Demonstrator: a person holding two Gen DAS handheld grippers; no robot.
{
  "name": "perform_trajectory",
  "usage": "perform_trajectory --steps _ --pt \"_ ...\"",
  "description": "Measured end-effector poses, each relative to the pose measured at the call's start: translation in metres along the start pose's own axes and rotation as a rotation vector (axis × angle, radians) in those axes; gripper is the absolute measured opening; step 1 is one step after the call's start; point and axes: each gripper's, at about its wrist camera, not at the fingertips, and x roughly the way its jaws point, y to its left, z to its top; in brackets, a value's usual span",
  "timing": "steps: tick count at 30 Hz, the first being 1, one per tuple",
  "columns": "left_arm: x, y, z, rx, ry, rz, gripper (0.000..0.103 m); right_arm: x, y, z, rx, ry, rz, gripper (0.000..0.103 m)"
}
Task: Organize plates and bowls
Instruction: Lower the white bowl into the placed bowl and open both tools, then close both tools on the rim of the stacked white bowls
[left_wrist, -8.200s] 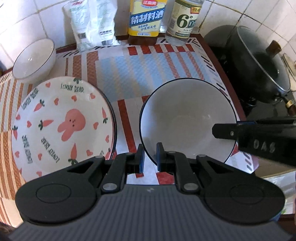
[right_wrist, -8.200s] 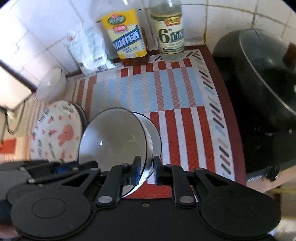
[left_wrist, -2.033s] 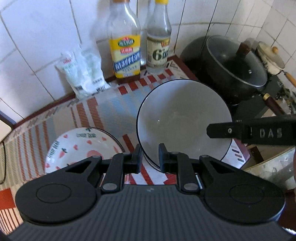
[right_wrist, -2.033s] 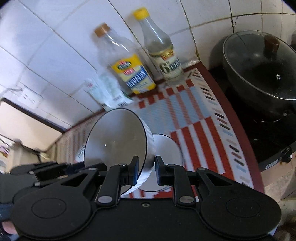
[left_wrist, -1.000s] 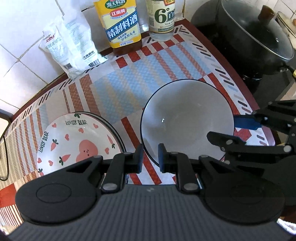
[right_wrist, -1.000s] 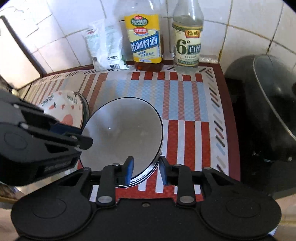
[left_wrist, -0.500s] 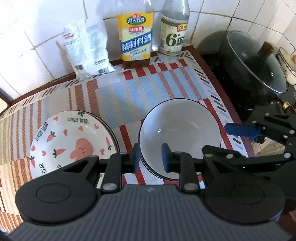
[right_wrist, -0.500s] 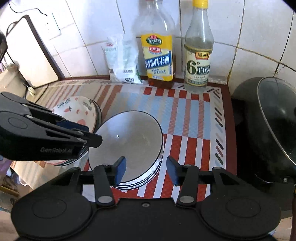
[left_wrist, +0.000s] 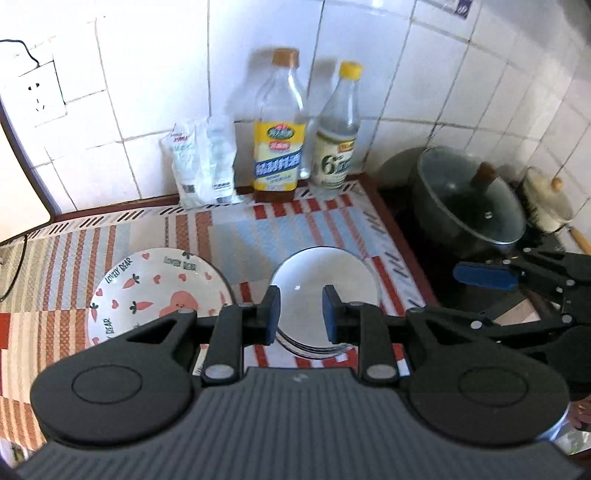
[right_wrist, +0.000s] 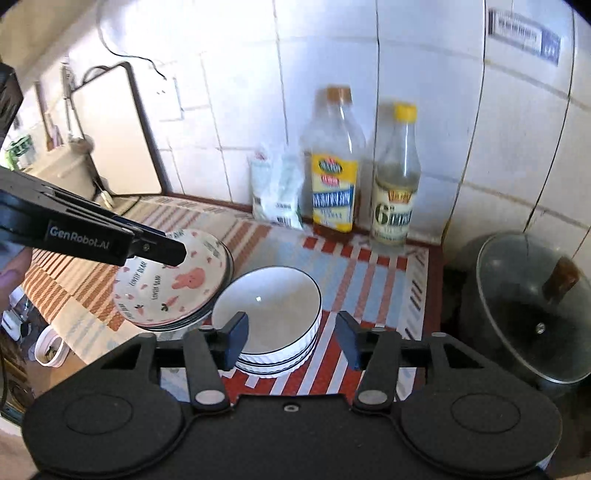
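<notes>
White bowls with dark rims (right_wrist: 269, 306) sit stacked on the striped mat (right_wrist: 373, 280) near the worktop's front edge, just beside a stack of rabbit-patterned plates (right_wrist: 173, 288) on their left. We hold our left claw (left_wrist: 300, 310) slightly parted and empty above the bowls. Our right claw (right_wrist: 291, 338), whose jaws have just been opening, stands spread wide with nothing gripped.

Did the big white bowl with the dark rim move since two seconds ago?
Yes. The big white bowl with the dark rim was held tilted above the striped mat; now it sits stacked on the bowls beside the bunny plates.
</notes>
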Motion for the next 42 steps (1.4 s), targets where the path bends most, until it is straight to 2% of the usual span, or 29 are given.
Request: perform_trajectory --steps 8,13,17,18,25,26,29,31,36,42 --pt "-0.020 -0.015 -0.027 0.031 -0.055 -0.032 0.024 -0.028 0.007 -0.021 0.007 -0.079 0.011 0.067" --pt "-0.018 -0.014 -0.050 0.031 -0.115 -0.048 0.031 -0.031 0.016 -0.045 0.004 -0.115 0.013 0.068" --pt "-0.005 -0.011 -0.072 0.039 -0.130 -0.056 0.034 -0.024 0.024 -0.068 0.036 -0.126 -0.014 0.069" --pt "-0.001 -0.009 -0.076 0.036 -0.130 -0.065 0.038 -0.020 0.027 -0.075 0.043 -0.130 -0.023 0.071" --pt "0.034 0.009 -0.087 -0.018 -0.085 -0.068 0.041 0.021 0.039 -0.117 0.101 -0.125 -0.063 0.074" --pt "0.036 0.011 -0.087 -0.026 -0.086 -0.073 0.042 0.028 0.041 -0.121 0.091 -0.130 -0.066 0.075" --pt "0.043 0.018 -0.085 -0.046 -0.098 -0.085 0.052 0.048 0.048 -0.129 0.053 -0.149 -0.091 0.090" --pt "0.050 0.023 -0.083 -0.067 -0.096 -0.092 0.054 0.061 0.052 -0.133 0.032 -0.176 -0.114 0.091" --pt "0.076 0.039 -0.074 -0.194 -0.013 -0.159 0.056 0.095 0.053 -0.131 0.053 -0.174 -0.147 0.091" --pt "0.103 0.050 -0.061 -0.298 0.089 -0.161 0.058 0.118 0.049 -0.120 0.100 -0.176 -0.193 0.098"
